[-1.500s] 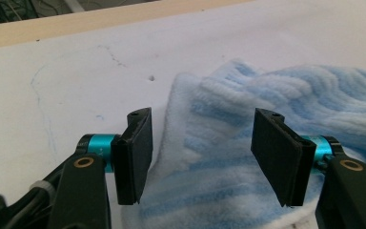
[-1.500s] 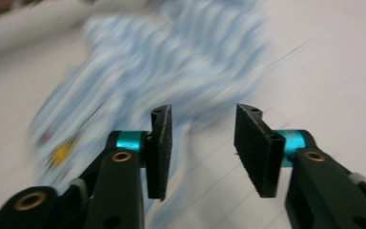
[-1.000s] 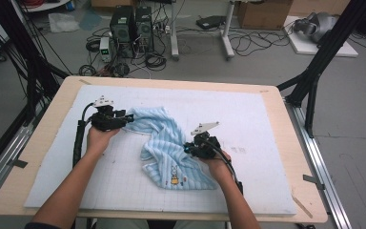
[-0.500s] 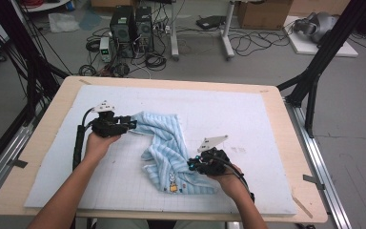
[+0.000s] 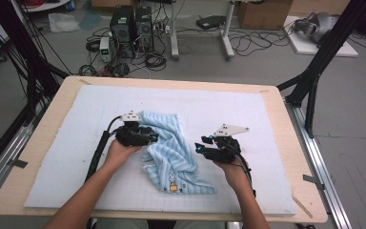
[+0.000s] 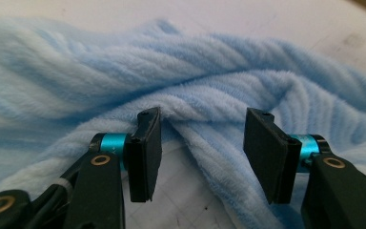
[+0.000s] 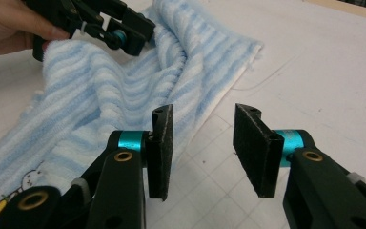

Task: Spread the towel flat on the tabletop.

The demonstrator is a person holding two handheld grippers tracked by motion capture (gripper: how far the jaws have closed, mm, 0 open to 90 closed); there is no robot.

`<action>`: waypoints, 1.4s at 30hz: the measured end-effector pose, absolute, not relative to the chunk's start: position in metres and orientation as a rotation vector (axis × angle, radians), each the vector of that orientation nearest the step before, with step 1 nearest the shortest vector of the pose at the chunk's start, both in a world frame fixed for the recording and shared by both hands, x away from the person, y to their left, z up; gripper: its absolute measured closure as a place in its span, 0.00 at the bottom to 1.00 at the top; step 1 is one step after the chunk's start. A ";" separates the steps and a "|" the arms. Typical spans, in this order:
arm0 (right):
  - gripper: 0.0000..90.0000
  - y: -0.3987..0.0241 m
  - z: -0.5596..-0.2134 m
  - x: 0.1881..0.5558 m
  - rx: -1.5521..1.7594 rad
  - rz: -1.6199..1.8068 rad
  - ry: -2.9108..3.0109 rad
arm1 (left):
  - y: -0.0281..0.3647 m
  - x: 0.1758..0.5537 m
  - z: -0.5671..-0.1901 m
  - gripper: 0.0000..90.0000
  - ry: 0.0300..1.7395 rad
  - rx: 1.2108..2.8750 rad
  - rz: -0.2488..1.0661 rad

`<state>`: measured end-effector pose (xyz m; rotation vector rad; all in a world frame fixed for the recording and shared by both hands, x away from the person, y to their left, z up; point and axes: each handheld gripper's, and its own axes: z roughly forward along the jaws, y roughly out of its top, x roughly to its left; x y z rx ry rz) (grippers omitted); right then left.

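Note:
A light blue striped towel (image 5: pixel 171 155) with a small cartoon patch lies crumpled in the middle of the pale mat (image 5: pixel 267 119). My left gripper (image 5: pixel 153 138) is low at the towel's upper left. In the left gripper view its jaws (image 6: pixel 200 117) have just been opening; they stand apart with a soft fold of the towel (image 6: pixel 219 71) running between them. My right gripper (image 5: pixel 199 149) hovers just off the towel's right edge. Its jaws (image 7: pixel 202 112) have just been opening and hold nothing; the towel (image 7: pixel 124 90) lies left of them, with the left gripper (image 7: pixel 140 33) beyond.
The mat covers most of a wooden table (image 5: pixel 47 119). Black frame legs (image 5: pixel 314 71) stand at the table's right and left. Computers, cables and boxes sit on the floor behind. Bare mat lies right of the right gripper and along the far side.
The right gripper has let go of the towel and pulled back to its right edge, jaws now apart. The left gripper has slid right and nearer along the towel. The towel is bunched narrower.

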<state>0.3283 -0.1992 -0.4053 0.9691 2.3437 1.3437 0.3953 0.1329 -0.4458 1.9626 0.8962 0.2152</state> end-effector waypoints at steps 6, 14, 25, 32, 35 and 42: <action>0.62 -0.201 -0.407 0.330 1.006 1.345 2.317 | 0.126 0.394 -0.449 0.96 0.821 2.096 0.287; 0.63 -0.202 -0.414 0.345 1.061 1.334 2.294 | 0.156 0.384 -0.439 0.96 0.869 2.109 0.266; 0.64 -0.188 -0.417 0.367 1.064 1.286 2.299 | 0.205 0.360 -0.432 0.96 0.930 2.022 0.287; 0.61 -0.159 -0.417 0.393 1.021 1.248 2.346 | 0.232 0.347 -0.439 0.70 1.016 1.872 0.331; 0.58 -0.147 -0.421 0.406 1.032 1.220 2.359 | 0.237 0.345 -0.435 0.59 1.013 1.807 0.363; 0.57 -0.113 -0.435 0.435 1.037 1.156 2.436 | 0.238 0.347 -0.437 0.53 0.986 1.784 0.339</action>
